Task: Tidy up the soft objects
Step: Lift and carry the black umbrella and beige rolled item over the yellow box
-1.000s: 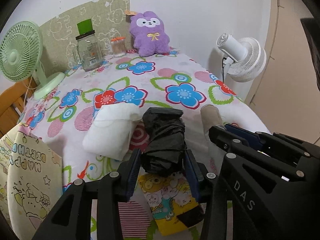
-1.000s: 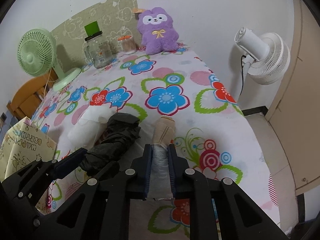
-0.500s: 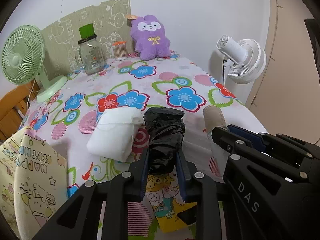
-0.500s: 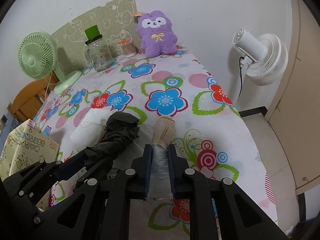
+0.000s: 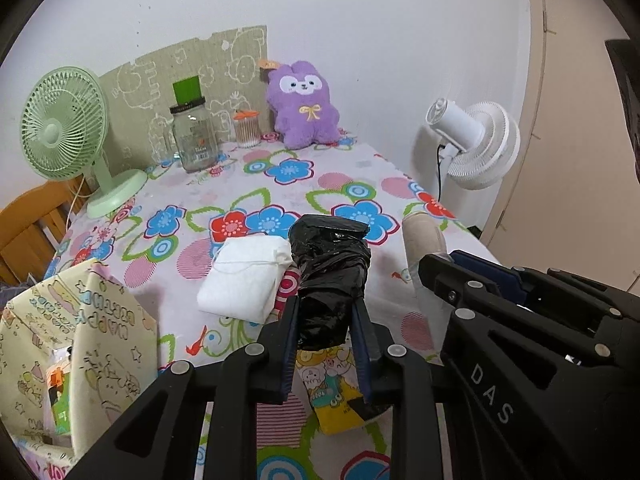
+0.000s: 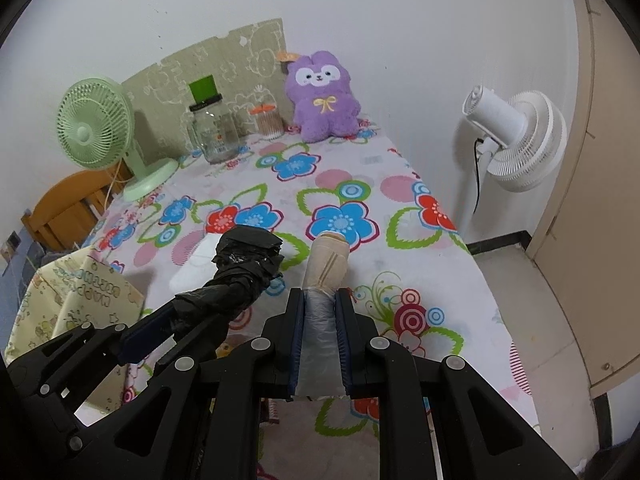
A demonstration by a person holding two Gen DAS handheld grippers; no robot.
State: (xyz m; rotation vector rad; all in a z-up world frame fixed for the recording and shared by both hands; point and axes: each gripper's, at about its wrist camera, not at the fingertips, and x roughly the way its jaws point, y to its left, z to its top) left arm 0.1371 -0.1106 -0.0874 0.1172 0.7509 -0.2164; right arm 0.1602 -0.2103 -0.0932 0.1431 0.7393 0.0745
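**Soft, even room light; heavy fisheye bend**

Both views are bright and sharp, without motion blur. Black vignette rings the corners, and the wall (image 6: 400, 20) curves there. Faint soft shadows fall on the floral tablecloth (image 5: 328, 184); small glints mark the black bundle (image 5: 332, 268).

At the far left of my view a green desk fan (image 5: 66, 122) stands upright on the flowered cloth (image 5: 280, 184) that covers the counter. Behind it a printed cardboard panel (image 5: 224, 64) leans against the white wall. A glass jar (image 5: 194, 136) with a black lid and a green block on top stands before that panel; just beside it is a small tub of cotton swabs (image 5: 247, 128). A white floor fan (image 6: 516, 140) stands off the counter's right edge. A wooden chair (image 6: 66, 210) shows at the left. A yellow printed paper bag (image 5: 80, 344) sits nearest me, lower left.
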